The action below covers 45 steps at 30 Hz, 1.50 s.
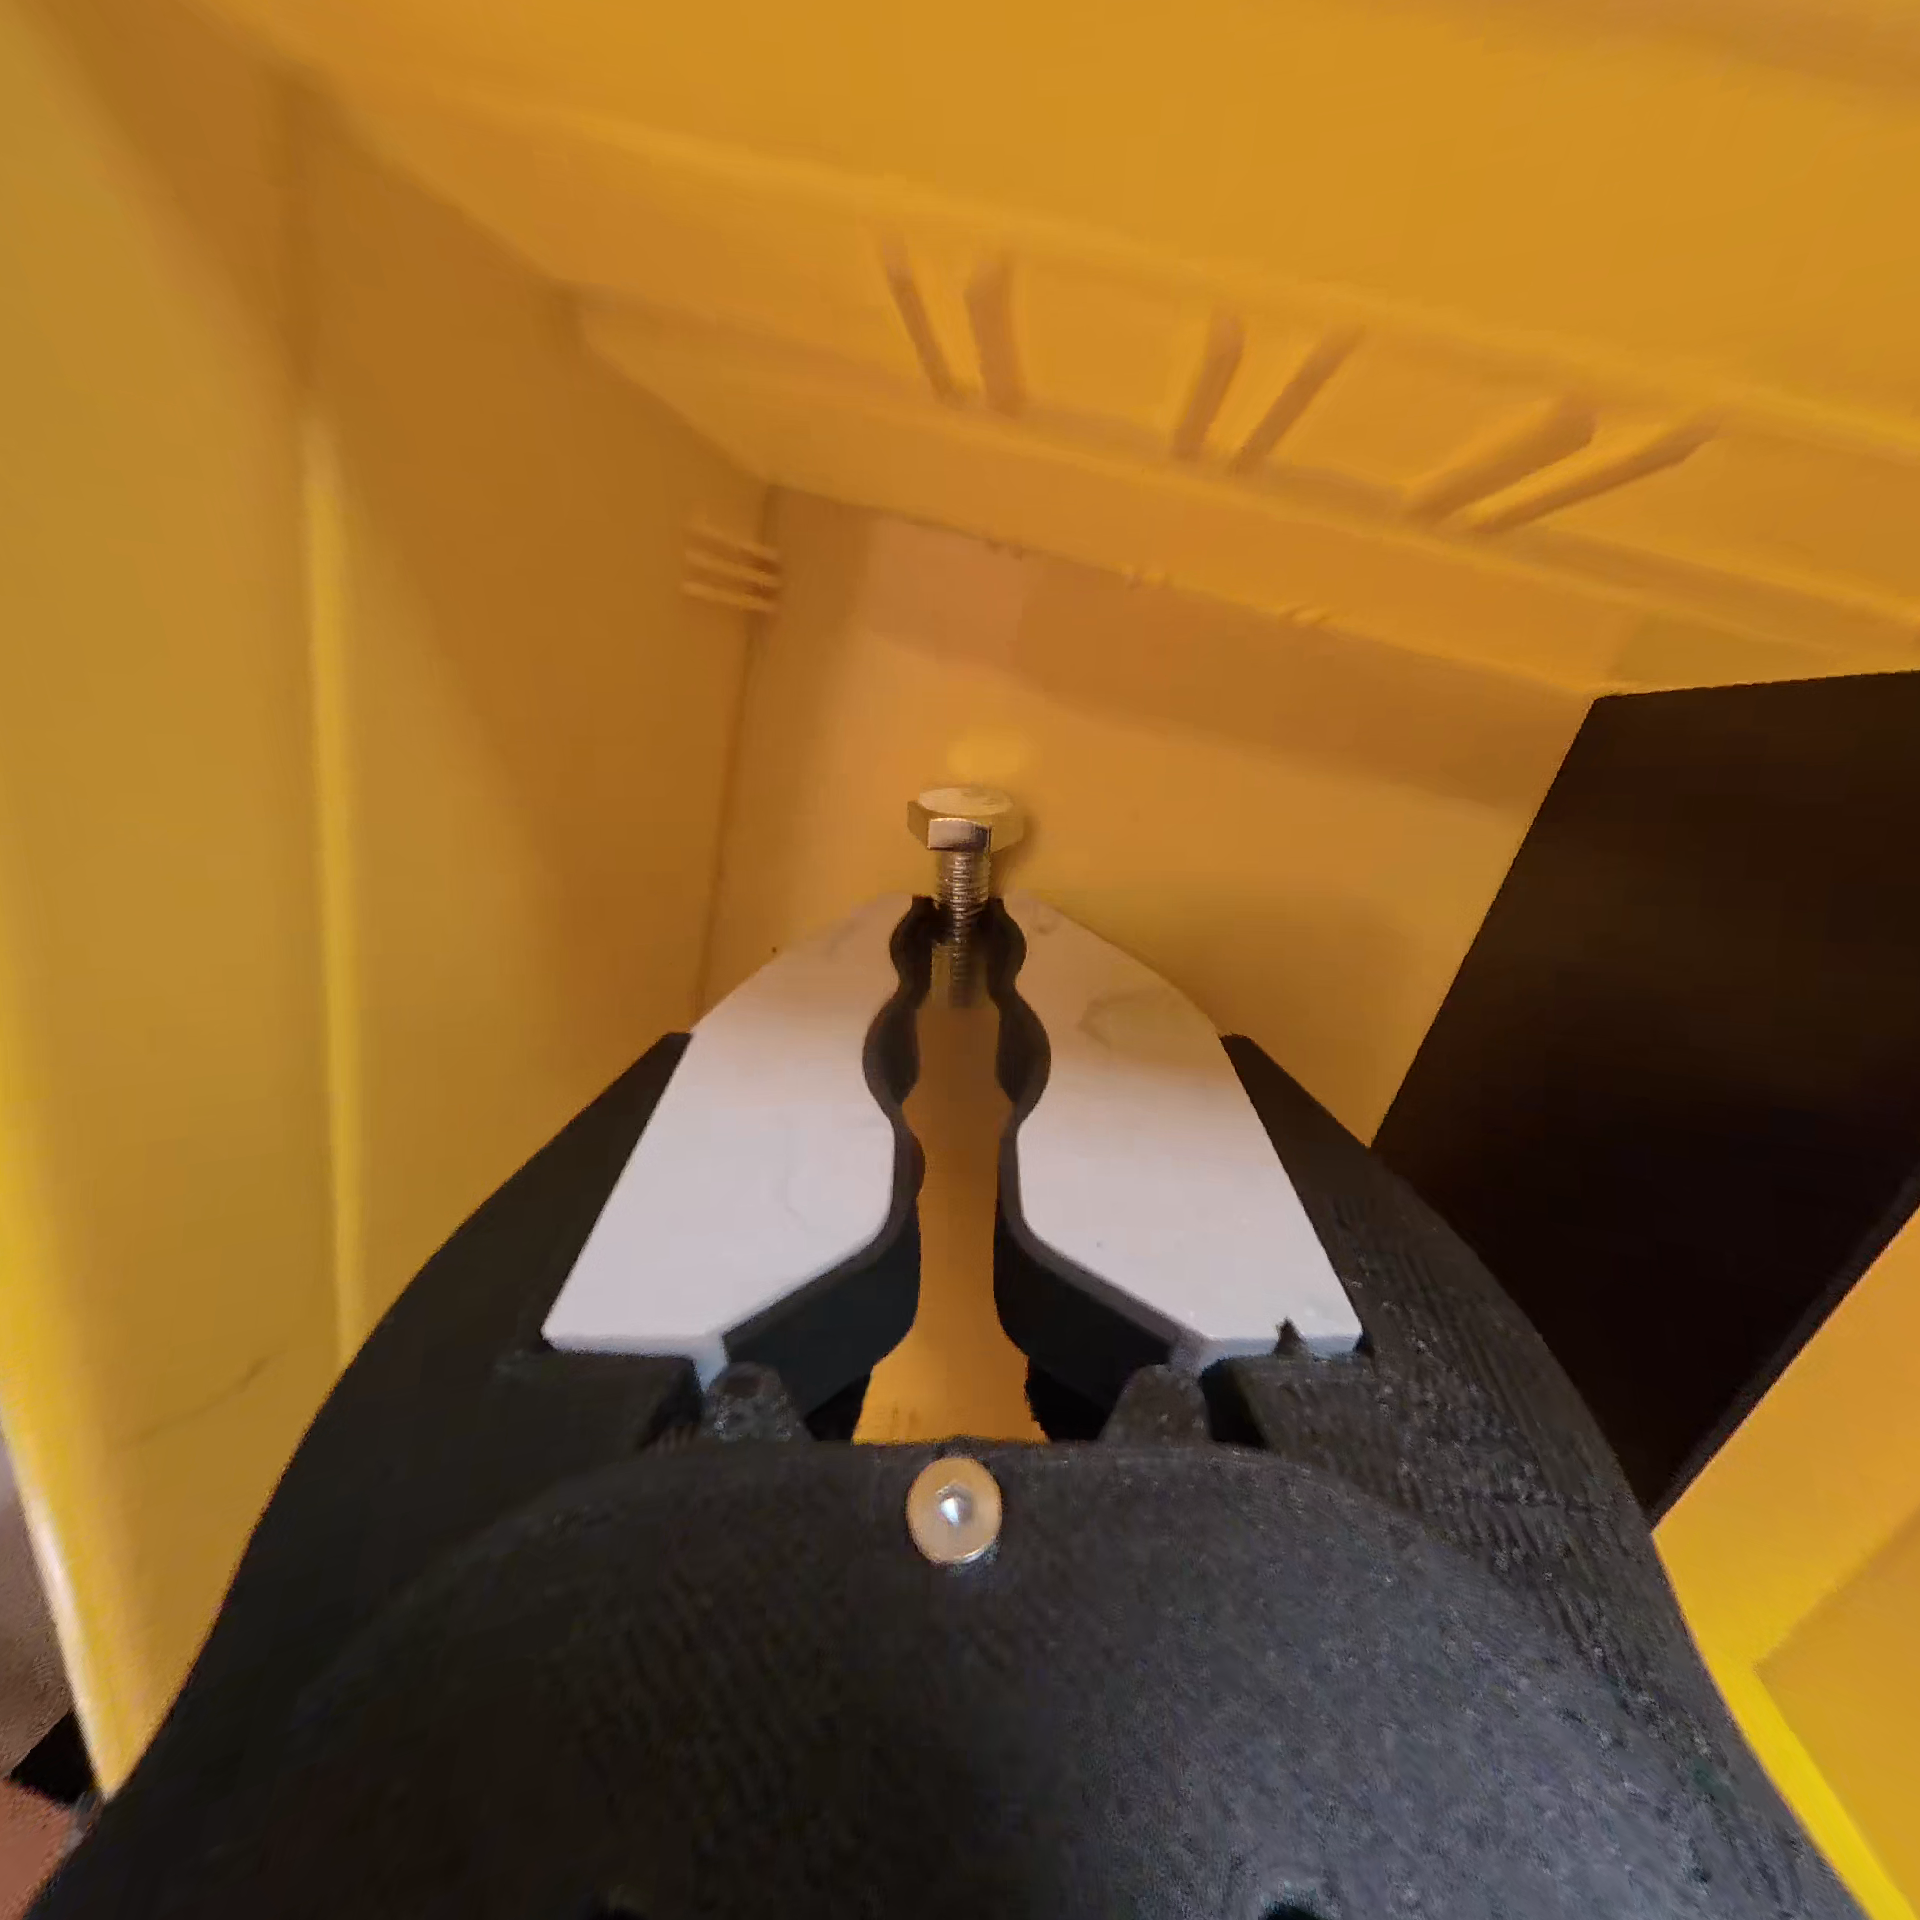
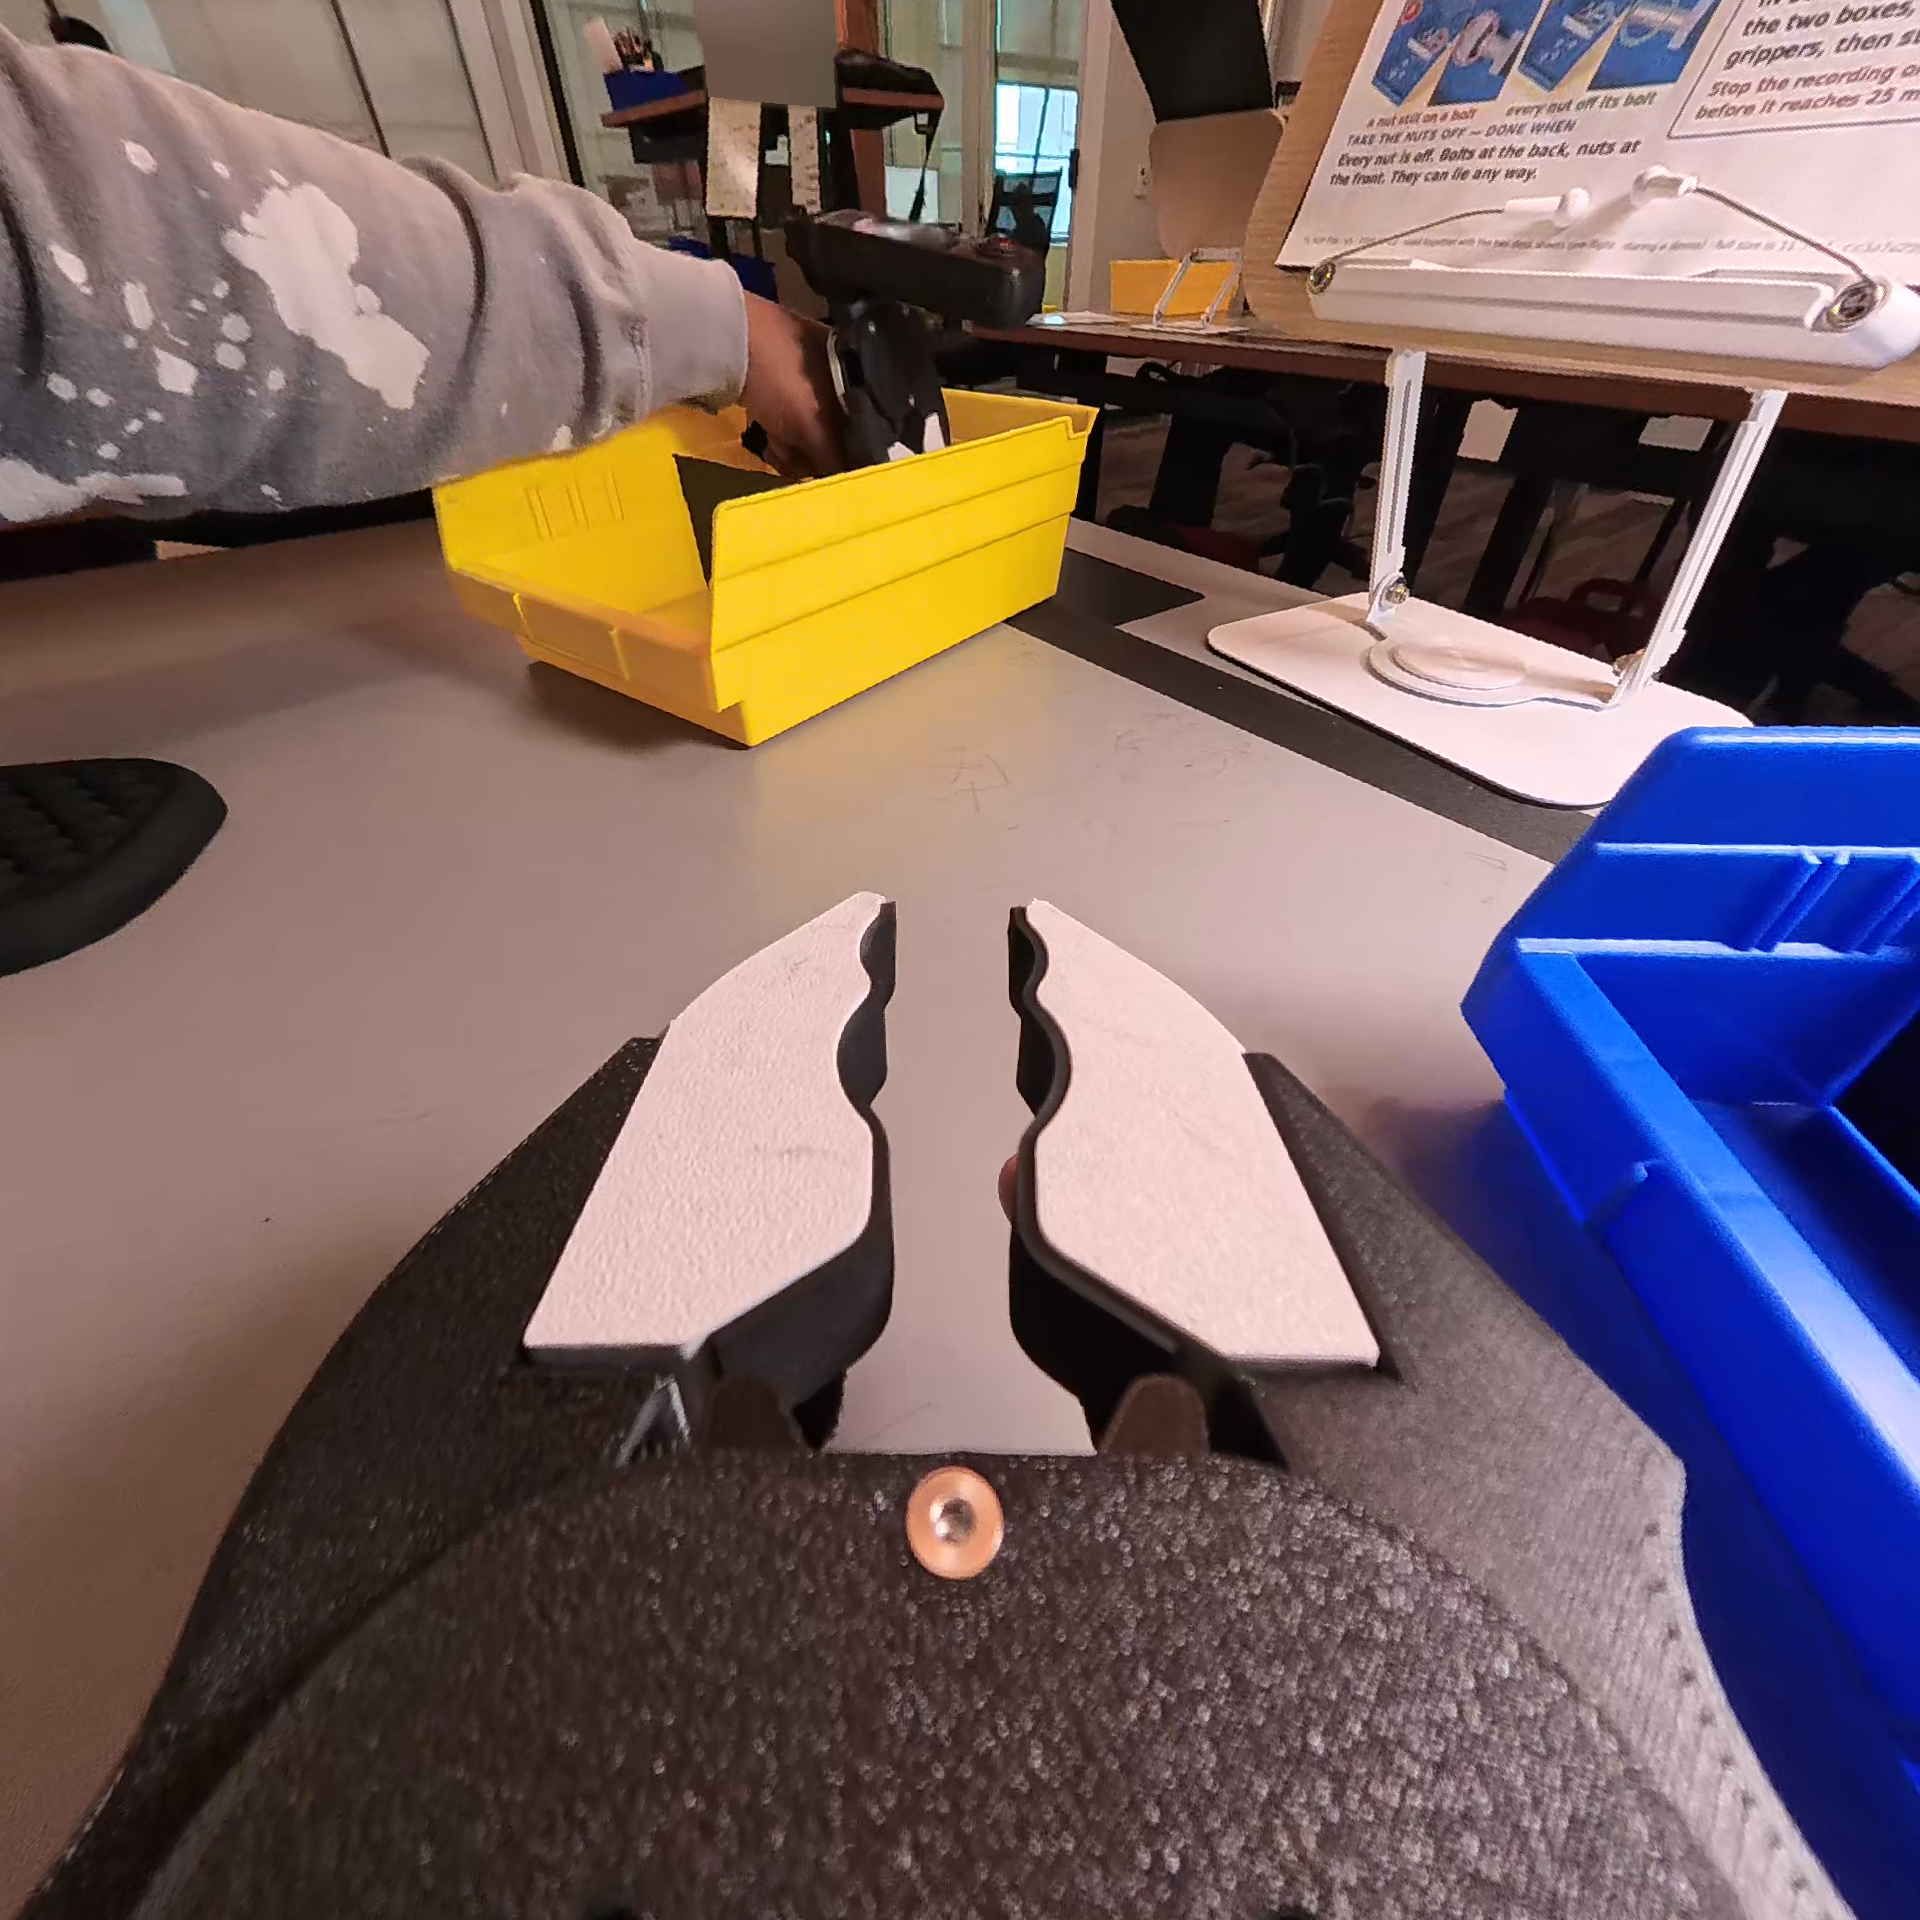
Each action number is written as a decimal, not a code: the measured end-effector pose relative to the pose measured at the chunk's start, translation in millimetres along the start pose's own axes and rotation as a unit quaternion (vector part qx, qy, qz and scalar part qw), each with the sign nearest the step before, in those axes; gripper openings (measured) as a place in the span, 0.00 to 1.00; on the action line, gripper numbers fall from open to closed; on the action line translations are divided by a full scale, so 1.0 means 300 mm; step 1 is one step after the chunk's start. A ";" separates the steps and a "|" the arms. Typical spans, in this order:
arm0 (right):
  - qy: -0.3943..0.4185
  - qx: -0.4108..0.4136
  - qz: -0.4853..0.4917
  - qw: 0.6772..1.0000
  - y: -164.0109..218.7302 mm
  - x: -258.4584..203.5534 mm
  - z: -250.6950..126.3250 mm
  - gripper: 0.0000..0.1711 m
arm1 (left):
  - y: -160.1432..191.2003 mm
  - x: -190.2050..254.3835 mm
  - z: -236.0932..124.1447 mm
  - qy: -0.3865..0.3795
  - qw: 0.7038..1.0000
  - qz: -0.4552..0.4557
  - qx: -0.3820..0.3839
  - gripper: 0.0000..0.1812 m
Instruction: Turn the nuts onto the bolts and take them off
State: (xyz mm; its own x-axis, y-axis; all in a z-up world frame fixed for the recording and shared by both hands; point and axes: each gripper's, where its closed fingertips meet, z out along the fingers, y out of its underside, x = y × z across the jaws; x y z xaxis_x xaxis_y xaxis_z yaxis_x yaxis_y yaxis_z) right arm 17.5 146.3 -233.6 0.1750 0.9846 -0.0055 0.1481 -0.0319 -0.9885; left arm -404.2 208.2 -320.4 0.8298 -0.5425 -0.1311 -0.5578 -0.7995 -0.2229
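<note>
Left gripper (image 1: 958, 935) fingers clamped brass hex bolt (image 1: 964, 873) by its threads, head pointing away, inside yellow plastic bin (image 2: 894, 582); right gripper (image 2: 951, 925) open, empty, well apart.

Grey table (image 2: 520, 935); yellow bin (image 2: 831, 582), blue bin (image 2: 1714, 1091), white stand (image 2: 1455, 665), black pad (image 2: 83, 842) on it

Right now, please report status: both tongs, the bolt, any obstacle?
Left tongs shut on bolt inside yellow bin. Right tongs open, empty, above table. Black divider close on the right.
</note>
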 end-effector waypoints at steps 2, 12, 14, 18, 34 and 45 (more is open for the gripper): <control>0.003 0.000 0.002 1.000 0.000 0.003 0.000 0.12 | 0.011 -0.005 -0.026 -0.016 1.000 0.012 -0.016 0.06; 0.009 -0.036 -0.091 0.995 -0.039 -0.025 0.056 0.13 | -0.147 0.333 -0.490 0.043 0.996 0.045 0.059 0.06; 0.001 -0.047 -0.144 0.988 -0.070 -0.061 0.084 0.15 | -0.206 0.505 -0.544 0.102 0.989 0.047 0.095 0.06; -0.006 -0.057 -0.275 0.960 -0.138 -0.153 0.127 0.17 | -0.269 0.845 -0.566 0.229 0.964 0.054 0.126 0.06; -0.008 -0.158 -0.490 0.858 -0.067 -0.317 0.204 0.14 | -0.293 1.205 -0.452 0.317 0.938 0.030 0.135 0.06; -0.084 -0.006 -0.190 0.978 -0.147 -0.289 0.177 0.10 | -0.389 1.169 -0.636 0.320 0.865 0.042 0.385 0.17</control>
State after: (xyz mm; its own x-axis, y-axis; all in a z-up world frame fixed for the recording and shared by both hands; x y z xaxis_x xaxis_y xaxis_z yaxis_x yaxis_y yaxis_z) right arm -56.0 71.4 -197.7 -0.0567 0.9403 0.3357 0.1827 0.3403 -0.9224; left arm -51.3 62.0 -156.2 0.4715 -0.8185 0.3282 -0.2348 -0.4753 -0.8479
